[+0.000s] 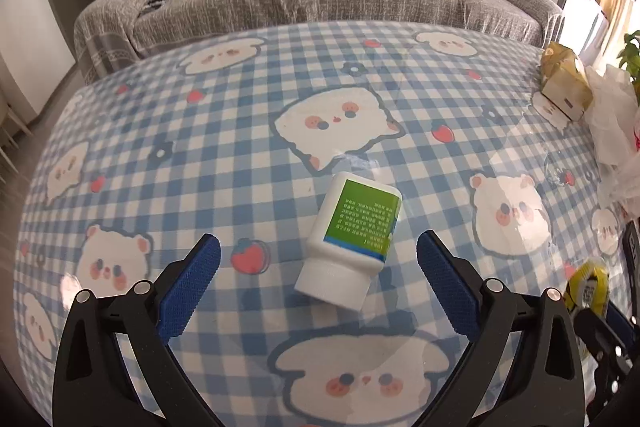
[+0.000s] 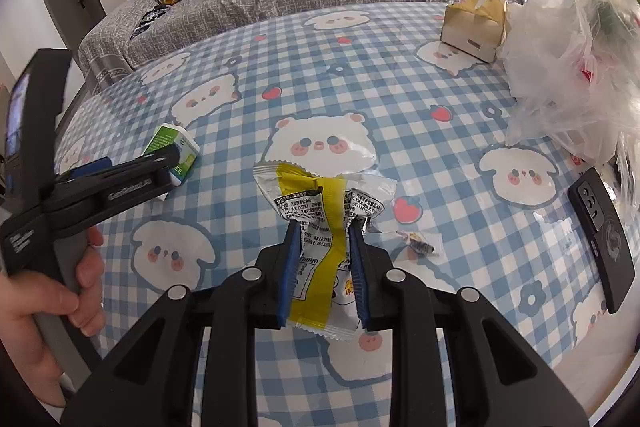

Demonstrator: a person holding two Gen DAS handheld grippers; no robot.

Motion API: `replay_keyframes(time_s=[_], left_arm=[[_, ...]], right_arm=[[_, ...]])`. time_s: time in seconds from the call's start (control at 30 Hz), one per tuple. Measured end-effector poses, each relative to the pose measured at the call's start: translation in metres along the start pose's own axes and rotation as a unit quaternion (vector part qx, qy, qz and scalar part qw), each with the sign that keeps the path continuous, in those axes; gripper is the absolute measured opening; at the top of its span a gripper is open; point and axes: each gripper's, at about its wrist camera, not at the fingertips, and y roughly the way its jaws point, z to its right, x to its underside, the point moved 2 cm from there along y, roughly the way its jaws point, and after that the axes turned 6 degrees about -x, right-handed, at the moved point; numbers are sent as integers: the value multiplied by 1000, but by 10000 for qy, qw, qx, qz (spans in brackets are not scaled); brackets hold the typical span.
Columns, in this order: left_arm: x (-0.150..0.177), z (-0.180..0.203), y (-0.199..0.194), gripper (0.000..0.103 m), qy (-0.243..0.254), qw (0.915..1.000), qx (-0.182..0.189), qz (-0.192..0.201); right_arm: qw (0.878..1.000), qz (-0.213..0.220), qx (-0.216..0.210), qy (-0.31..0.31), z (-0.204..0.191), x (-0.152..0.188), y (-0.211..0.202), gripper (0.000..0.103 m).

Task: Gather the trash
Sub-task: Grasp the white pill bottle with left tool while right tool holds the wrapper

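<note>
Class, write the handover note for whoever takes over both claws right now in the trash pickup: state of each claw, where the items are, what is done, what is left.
Left claw: open, with the white bottle lying on its side between the blue fingers, not gripped yet.
Right claw: shut on the yellow and silver wrapper, held above the table.
Done: wrapper picked up.
Left: grip the bottle, collect the small candy wrapper lying right of the right claw. The plastic bag at the table's right edge looks like the likely drop spot. The black phone is probably not trash.
</note>
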Motion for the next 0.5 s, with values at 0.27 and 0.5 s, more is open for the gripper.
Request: replay_keyframes(time_s=[0.27, 0.5], left_arm=[[-4, 12, 12, 85, -51, 10000, -71, -31], [-2, 18, 22, 44, -98, 9997, 22, -241]], right_arm=[[10000, -8, -31, 35, 1, -3, 2, 23], [10000, -14, -40, 20, 0, -2, 2, 23]])
